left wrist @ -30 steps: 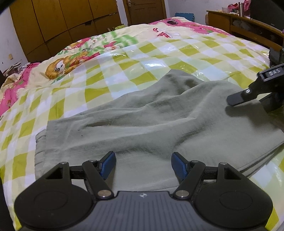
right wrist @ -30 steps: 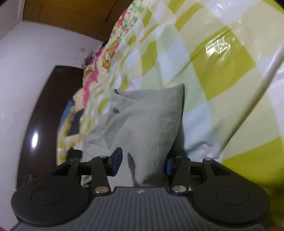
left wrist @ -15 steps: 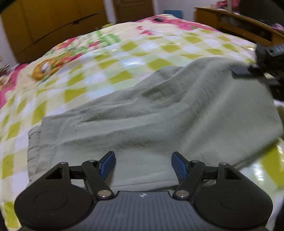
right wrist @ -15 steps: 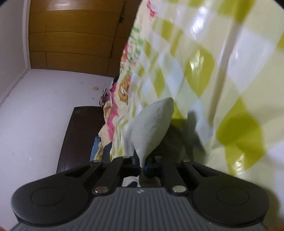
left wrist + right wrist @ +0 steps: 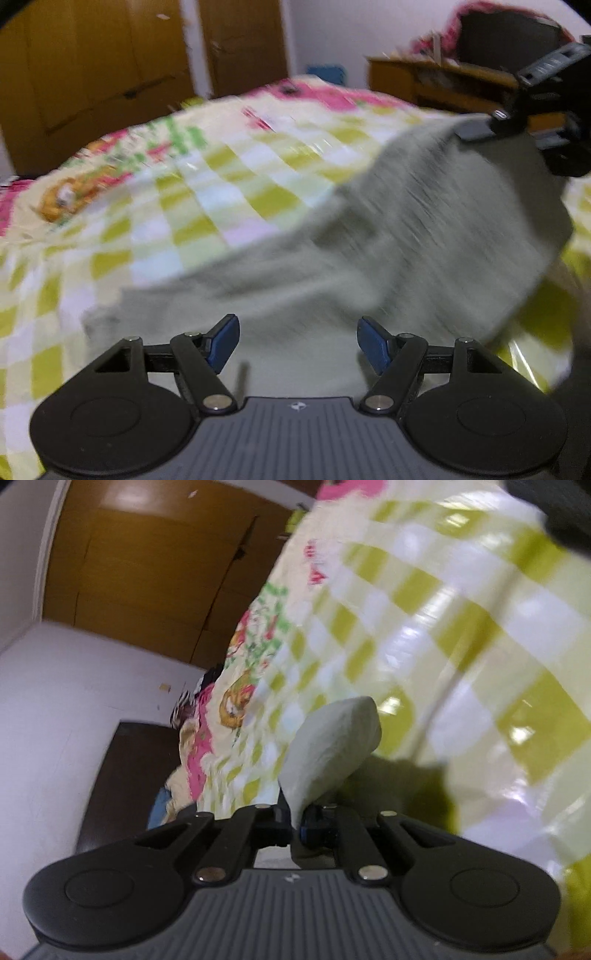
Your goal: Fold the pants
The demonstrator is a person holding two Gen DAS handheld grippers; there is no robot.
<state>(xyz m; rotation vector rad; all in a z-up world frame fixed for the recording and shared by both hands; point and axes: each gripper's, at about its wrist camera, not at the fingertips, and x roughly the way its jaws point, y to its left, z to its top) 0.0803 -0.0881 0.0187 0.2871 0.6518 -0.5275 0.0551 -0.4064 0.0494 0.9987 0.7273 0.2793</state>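
Grey-green pants (image 5: 369, 251) lie on a bed with a yellow-green checked cover (image 5: 207, 206). In the left wrist view my left gripper (image 5: 297, 345) stands open just above the near part of the pants, nothing between its blue pads. At the upper right of that view my right gripper (image 5: 476, 131) holds the far end of the pants lifted off the bed, so the cloth slopes up to it. In the right wrist view the right gripper (image 5: 295, 827) is shut on a fold of the pants (image 5: 332, 746) that bulges out beyond its fingertips.
Brown wooden wardrobes (image 5: 92, 74) and a door stand behind the bed. A wooden desk (image 5: 436, 81) with clutter is at the back right. A dark headboard (image 5: 118, 786) against a white wall shows at the left of the right wrist view.
The right gripper closed on the end of the pants and lifted it up off the bed. The left gripper stayed open and shifted a little over the near cloth.
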